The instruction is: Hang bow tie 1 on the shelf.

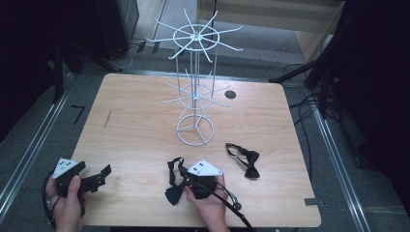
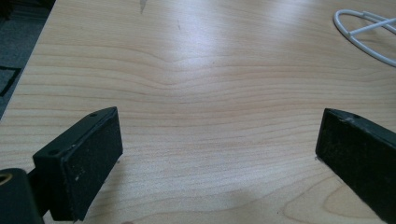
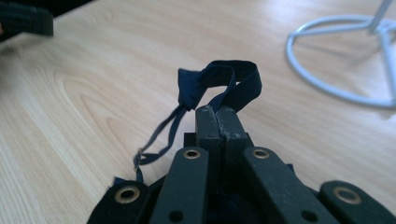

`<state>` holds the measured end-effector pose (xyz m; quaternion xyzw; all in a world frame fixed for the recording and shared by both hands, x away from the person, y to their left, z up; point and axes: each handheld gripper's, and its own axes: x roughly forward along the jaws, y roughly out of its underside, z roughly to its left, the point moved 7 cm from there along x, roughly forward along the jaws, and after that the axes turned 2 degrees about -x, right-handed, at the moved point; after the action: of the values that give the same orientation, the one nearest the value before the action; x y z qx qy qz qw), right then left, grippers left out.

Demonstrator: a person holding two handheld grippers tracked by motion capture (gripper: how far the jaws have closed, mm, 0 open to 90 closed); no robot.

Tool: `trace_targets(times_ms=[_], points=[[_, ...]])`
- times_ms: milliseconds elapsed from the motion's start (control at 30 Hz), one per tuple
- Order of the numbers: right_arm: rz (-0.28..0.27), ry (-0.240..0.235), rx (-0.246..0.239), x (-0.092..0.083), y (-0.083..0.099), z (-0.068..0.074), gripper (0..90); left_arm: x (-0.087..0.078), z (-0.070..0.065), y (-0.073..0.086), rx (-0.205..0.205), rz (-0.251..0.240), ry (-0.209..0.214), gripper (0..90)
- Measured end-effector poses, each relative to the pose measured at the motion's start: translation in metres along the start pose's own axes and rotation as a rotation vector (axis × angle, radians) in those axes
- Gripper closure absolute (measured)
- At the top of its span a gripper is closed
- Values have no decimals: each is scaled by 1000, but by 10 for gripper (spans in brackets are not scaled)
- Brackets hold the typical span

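A black bow tie (image 1: 173, 193) lies near the front edge of the table, its strap looping up toward the rack. My right gripper (image 1: 184, 173) is shut on that strap (image 3: 233, 79); the band curls over the closed jaw tips (image 3: 218, 112). At the front left corner my left gripper (image 1: 99, 178) is held by a hand, open, with bare wood between its pads (image 2: 219, 123). A second black bow tie (image 1: 246, 159) lies flat to the right of the right gripper, apart from it.
A white wire rack (image 1: 195, 87) with two tiers of radiating hooks stands at the table's middle on a ring base (image 1: 195, 129), also seen as base ring (image 2: 364, 42) and base ring (image 3: 336, 88). A dark round hole (image 1: 230, 94) sits behind it. The wooden table (image 1: 135, 125) has rounded corners.
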<state>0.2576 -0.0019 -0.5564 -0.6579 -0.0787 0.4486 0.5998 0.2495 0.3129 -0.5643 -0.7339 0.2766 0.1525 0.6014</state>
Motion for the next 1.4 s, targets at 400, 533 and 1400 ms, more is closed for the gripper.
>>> trace_targets(times_ms=[400, 533, 1400], points=[[-92, 42, 16, -24, -15, -21, 900, 0, 0, 0, 3, 0, -2, 10], [-116, 55, 27, -32, -20, -26, 900, 0, 0, 0, 6, 5, 0, 10], [-220, 121, 5, -67, -51, -46, 900, 0, 0, 0, 0, 1, 1, 10]])
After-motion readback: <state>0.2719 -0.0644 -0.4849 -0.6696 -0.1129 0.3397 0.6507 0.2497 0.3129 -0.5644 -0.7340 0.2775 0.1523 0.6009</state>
